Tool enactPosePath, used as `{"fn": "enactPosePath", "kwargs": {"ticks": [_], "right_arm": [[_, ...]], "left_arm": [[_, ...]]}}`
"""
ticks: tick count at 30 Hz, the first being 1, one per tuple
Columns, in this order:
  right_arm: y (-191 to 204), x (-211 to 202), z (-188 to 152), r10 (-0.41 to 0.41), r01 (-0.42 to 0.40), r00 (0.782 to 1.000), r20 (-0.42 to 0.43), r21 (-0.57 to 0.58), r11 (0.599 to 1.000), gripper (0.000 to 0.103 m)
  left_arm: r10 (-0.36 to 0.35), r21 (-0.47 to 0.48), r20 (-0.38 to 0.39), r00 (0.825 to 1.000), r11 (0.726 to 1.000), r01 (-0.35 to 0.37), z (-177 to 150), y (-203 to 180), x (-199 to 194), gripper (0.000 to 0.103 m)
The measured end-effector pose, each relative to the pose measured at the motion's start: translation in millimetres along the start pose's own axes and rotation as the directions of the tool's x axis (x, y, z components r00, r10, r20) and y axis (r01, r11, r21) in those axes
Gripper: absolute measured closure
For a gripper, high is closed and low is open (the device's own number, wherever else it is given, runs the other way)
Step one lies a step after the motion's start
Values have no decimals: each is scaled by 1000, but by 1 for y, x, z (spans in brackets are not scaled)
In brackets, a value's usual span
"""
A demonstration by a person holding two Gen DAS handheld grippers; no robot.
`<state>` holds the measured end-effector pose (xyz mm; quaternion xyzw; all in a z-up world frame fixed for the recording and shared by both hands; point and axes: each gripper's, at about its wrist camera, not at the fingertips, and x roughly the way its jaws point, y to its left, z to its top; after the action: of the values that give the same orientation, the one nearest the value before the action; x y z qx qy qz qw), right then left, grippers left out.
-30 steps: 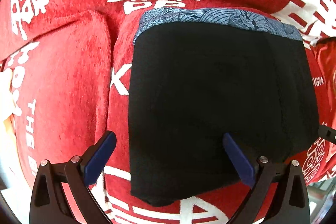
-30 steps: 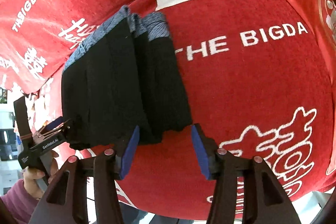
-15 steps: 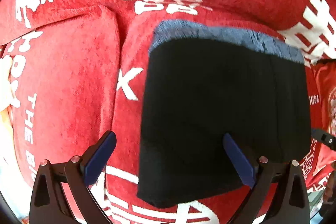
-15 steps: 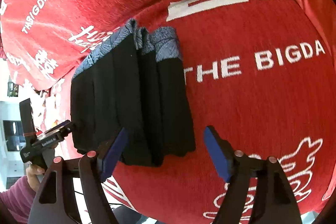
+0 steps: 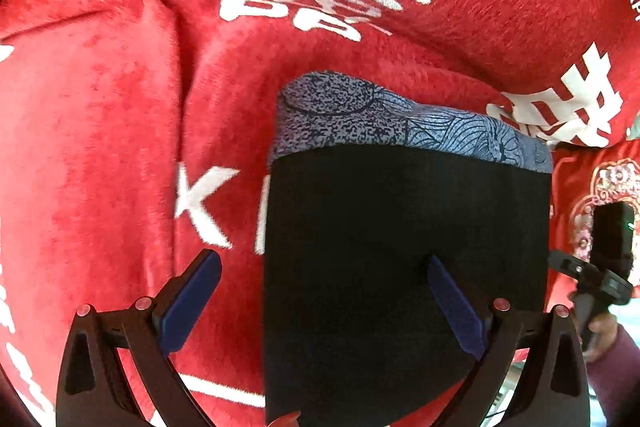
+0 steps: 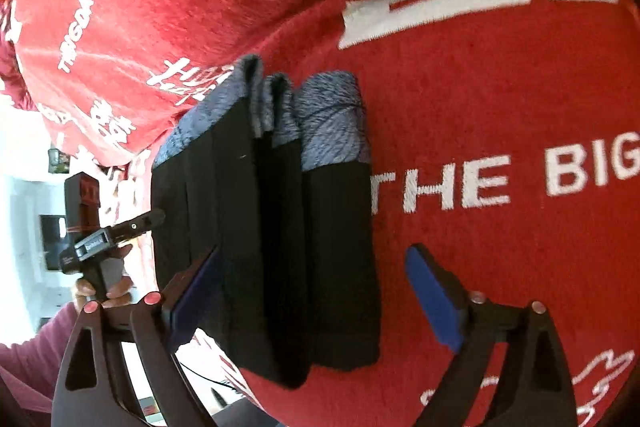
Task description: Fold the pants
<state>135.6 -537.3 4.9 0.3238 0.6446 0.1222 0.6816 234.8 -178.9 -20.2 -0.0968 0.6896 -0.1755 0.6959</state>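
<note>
Pants (image 5: 404,247) are seen folded into a compact, roughly oblong stack on a red blanket (image 5: 100,147) printed with white characters and letters. The long axis of the stack runs away from both cameras, with the blue-grey patterned waistband (image 5: 400,119) at the far end and the plain black cloth toward the near end. In the right wrist view, the pants (image 6: 272,235) are shown as several layers lying side by side, each layer's waistband edge (image 6: 332,119) bunched at the far end. What lies under the blanket cannot be told, so no edge of it can be named.

The left tool (image 5: 324,303) is spread wide and released; the stack's left edge lies between its pads, untouched. The right tool (image 6: 312,307) is being opened, with the stack's near end between its pads, neither pad pressing on it. A purple sleeve (image 6: 32,343) is seen behind the left tool's handle.
</note>
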Motion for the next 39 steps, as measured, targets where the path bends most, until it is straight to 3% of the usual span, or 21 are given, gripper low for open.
{"fn": "enactPosePath", "kwargs": {"ticks": [5,11,14,15,17,19,23,30,39], "right_arm": [[0,21,7,105,-107,993,-58,-28,994,10],[7,34,16,130,-134,990,-63,-68,989,9],[1,34,18,155,-157,986,-61,-35,987,9],[1,34,18,156,-158,986,-59,-25,987,9],[2,34,18,132,-133,989,-62,-13,991,15],[6,32,19,93,-94,993,-70,-18,995,30],[0,22,17,154,-153,986,-59,27,988,55],[20,4,7,217,-216,975,-49,41,976,59],[45,-3,-39,269,-266,962,-44,71,961,59]], "left_arm": [[-45,13,-3,999,999,45,3,-4,14,0],[-125,-53,-38,991,991,123,5,4,26,0],[-123,-61,-45,991,991,121,7,2,27,0],[-124,-103,-94,988,988,114,7,1,26,0],[-113,-102,-81,990,989,105,7,-5,23,3],[-125,-83,-55,991,989,120,5,-15,17,20],[-107,-66,-25,994,992,105,4,-28,2,38],[-66,-6,-14,998,998,66,-8,-47,-36,41],[-42,-10,-48,998,999,42,-56,-13,-72,41]]}}
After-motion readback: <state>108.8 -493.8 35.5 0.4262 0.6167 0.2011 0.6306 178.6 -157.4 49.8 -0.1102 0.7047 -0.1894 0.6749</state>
